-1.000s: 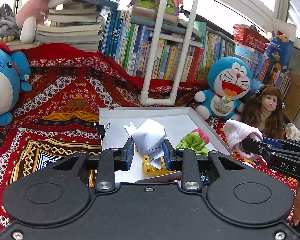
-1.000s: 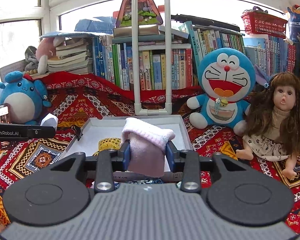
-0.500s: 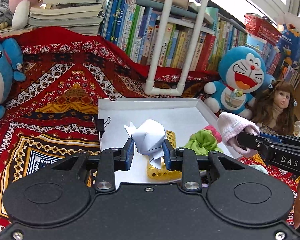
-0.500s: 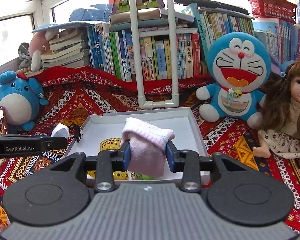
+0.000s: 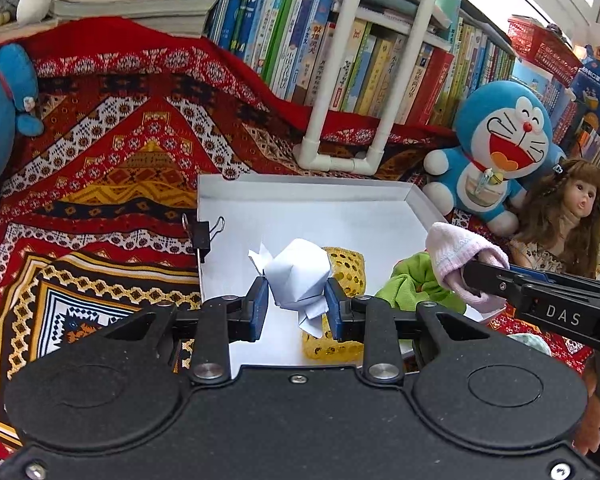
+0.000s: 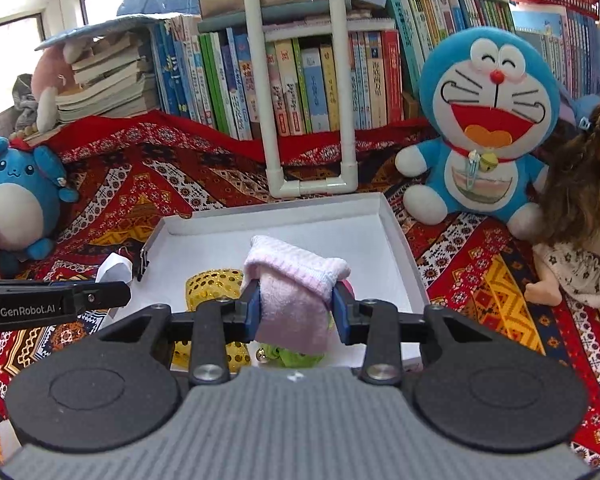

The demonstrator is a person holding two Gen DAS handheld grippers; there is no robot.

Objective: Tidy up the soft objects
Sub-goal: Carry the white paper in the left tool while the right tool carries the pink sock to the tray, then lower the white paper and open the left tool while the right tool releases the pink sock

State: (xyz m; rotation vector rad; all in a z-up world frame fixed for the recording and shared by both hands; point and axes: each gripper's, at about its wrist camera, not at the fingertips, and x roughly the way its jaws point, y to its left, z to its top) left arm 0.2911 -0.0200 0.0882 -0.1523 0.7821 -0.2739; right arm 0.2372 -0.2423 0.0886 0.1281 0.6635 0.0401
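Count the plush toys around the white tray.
3 clearly seen: the blue round plush left of the white tray, the blue cat plush right of it, and a pink plush by the stacked books. More may be hidden.

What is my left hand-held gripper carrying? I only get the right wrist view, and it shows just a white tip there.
Observer: The left hand-held gripper is shut on a folded white paper shape, pinched between both blue pads.
Operator: Where is that against the tray?
Observer: It appears over the near part of the white tray, in front of the yellow mesh piece.
Operator: What is beside my sock?
Observer: The pink sock sits just right of a crumpled green cloth near the tray's right edge.
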